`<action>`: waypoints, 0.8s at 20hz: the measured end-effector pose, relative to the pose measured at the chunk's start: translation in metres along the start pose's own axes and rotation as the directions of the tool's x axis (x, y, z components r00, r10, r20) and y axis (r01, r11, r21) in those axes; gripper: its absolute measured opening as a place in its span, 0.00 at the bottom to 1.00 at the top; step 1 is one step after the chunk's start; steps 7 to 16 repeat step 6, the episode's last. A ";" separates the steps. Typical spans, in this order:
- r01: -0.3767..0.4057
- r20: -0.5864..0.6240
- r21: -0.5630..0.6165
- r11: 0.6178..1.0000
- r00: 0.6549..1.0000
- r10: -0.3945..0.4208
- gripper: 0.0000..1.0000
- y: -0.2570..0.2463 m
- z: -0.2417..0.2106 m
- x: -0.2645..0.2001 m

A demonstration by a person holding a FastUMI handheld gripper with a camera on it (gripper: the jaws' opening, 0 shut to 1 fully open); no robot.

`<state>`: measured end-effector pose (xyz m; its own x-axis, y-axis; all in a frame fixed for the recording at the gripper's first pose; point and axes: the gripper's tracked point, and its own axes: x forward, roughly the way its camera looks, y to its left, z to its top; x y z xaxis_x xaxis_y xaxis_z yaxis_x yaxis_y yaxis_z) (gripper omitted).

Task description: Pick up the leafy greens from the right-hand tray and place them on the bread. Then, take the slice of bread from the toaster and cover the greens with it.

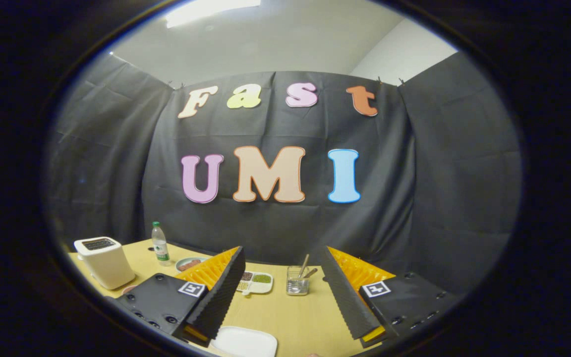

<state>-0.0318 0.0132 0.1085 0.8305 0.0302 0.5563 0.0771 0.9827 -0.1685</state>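
Note:
My gripper (280,292) stands open above the yellow table (290,317), with nothing between its fingers. A white toaster (104,261) sits off to the left, beyond the left finger; I cannot tell whether bread is in its slot. A white tray (243,342) lies just beside the left fingertip, near the table's front, with bare surface showing. Beyond the fingers lies a small white divided dish (256,282) with green and dark fillings. The leafy greens and the bread are not discernible.
A clear plastic bottle (159,243) with a green label stands behind the toaster. A small plate (189,263) with something reddish lies next to it. A glass holder (297,283) with utensils stands in the middle of the table. Black cloth walls close the booth.

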 end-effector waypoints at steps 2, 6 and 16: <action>-0.005 0.006 0.011 1.000 1.000 0.005 0.98 -0.007 0.003 -0.004; 0.006 0.023 0.032 0.999 1.000 -0.006 0.98 -0.027 0.007 -0.007; 0.006 0.023 0.032 0.999 1.000 -0.006 0.98 -0.027 0.007 -0.007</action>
